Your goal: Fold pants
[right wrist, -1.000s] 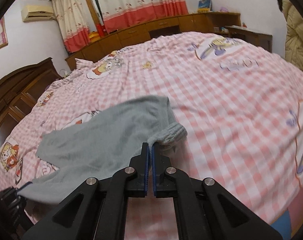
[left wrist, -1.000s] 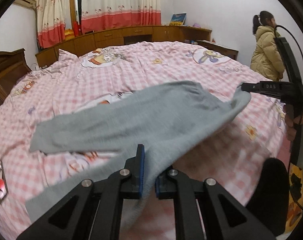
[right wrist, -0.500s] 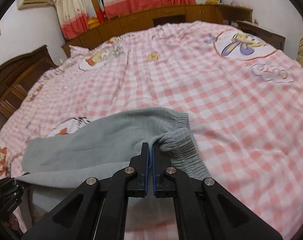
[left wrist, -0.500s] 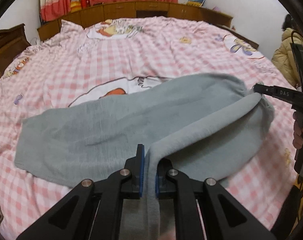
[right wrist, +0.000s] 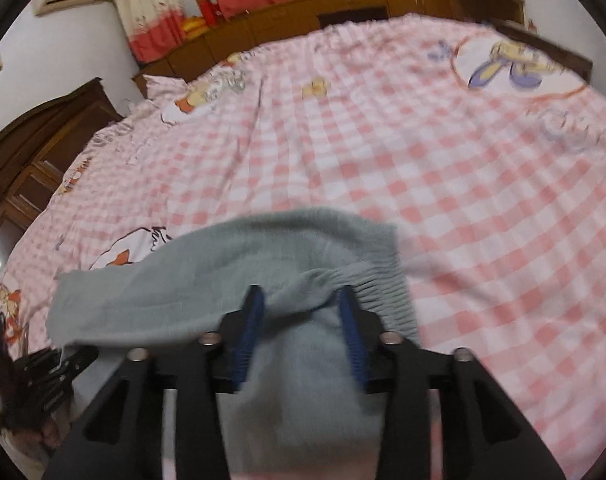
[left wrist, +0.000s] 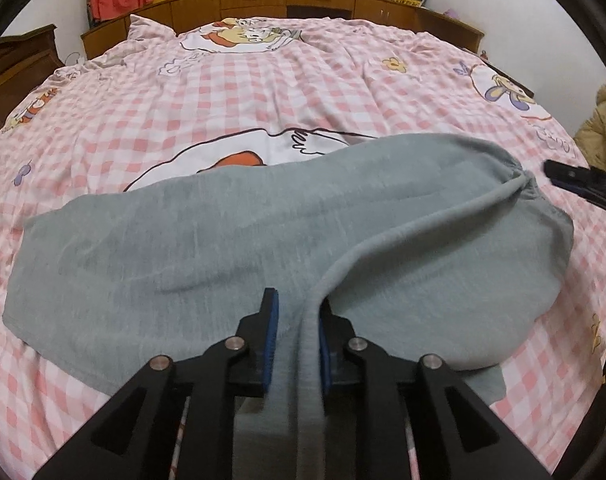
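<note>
The grey pants [left wrist: 223,240] lie folded lengthwise on the pink checked bed cover [left wrist: 303,92]. My left gripper [left wrist: 297,314] hovers over their near edge. Its jaws are opening, and a raised ridge of cloth stands between them, leaning on the right pad only. In the right wrist view the pants [right wrist: 207,280] end in a ribbed elastic waistband [right wrist: 387,288]. My right gripper [right wrist: 301,298] is over that end, its jaws opening, with loose, blurred cloth between the pads. Each gripper shows in the other's view: the right gripper [left wrist: 575,178] and the left gripper [right wrist: 51,376].
The bed cover [right wrist: 423,160] stretches far beyond the pants. Wooden cabinets [left wrist: 283,0] and red-and-white curtains line the far wall. A dark wooden headboard [right wrist: 43,152] stands at the left. A person in a yellow jacket [left wrist: 599,136] stands by the bed's right side.
Both grippers came down toward the bed with the pants, which now lie on the cover. Both pairs of jaws, shut on the cloth before, have parted.
</note>
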### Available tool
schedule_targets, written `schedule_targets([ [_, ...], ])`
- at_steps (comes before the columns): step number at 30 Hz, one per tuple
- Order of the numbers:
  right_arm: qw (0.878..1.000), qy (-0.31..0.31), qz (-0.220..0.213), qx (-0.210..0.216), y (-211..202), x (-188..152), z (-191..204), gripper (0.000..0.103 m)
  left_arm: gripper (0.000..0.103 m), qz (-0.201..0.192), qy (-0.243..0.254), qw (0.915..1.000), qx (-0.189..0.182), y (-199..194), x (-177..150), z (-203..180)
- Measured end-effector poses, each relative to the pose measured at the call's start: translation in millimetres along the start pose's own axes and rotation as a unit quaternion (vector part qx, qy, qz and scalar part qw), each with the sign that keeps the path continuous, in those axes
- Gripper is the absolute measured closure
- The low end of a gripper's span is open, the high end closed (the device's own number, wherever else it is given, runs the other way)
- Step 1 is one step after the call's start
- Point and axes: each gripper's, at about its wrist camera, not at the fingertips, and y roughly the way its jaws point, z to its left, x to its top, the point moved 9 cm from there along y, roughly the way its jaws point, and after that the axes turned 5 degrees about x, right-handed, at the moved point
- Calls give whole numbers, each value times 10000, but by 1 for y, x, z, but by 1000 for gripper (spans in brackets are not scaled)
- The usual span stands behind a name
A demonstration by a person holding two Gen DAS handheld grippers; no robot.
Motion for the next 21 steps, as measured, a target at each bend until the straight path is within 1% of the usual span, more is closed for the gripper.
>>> schedule_targets([
  [1,9998,-150,-57,-84,-7,1,-3,51,83,-10,-37,10000,-18,-1,0,0],
  [4,9979,-482,-44,-424,-12,2,-15,51,80,-55,-98,9999,-31,-3,1,1],
  [8,9961,-674,270,-503,4,-7,-25,51,80,-88,-182,9998,-74,-6,2,0],
  [10,9953,-689,341,-582,12,-12,-31,51,79,-126,-201,9997,-89,-8,3,0],
  [14,9971,-511,313,-470,22,-14,-36,51,76,-228,-257,9994,-65,-12,5,0],
  [17,9983,-442,253,-288,25,-14,-32,56,76,-233,-299,9993,-70,-12,5,0],
  [21,9972,-669,141,-315,26,-12,-20,56,76,-247,-269,9993,-34,-12,5,2],
])
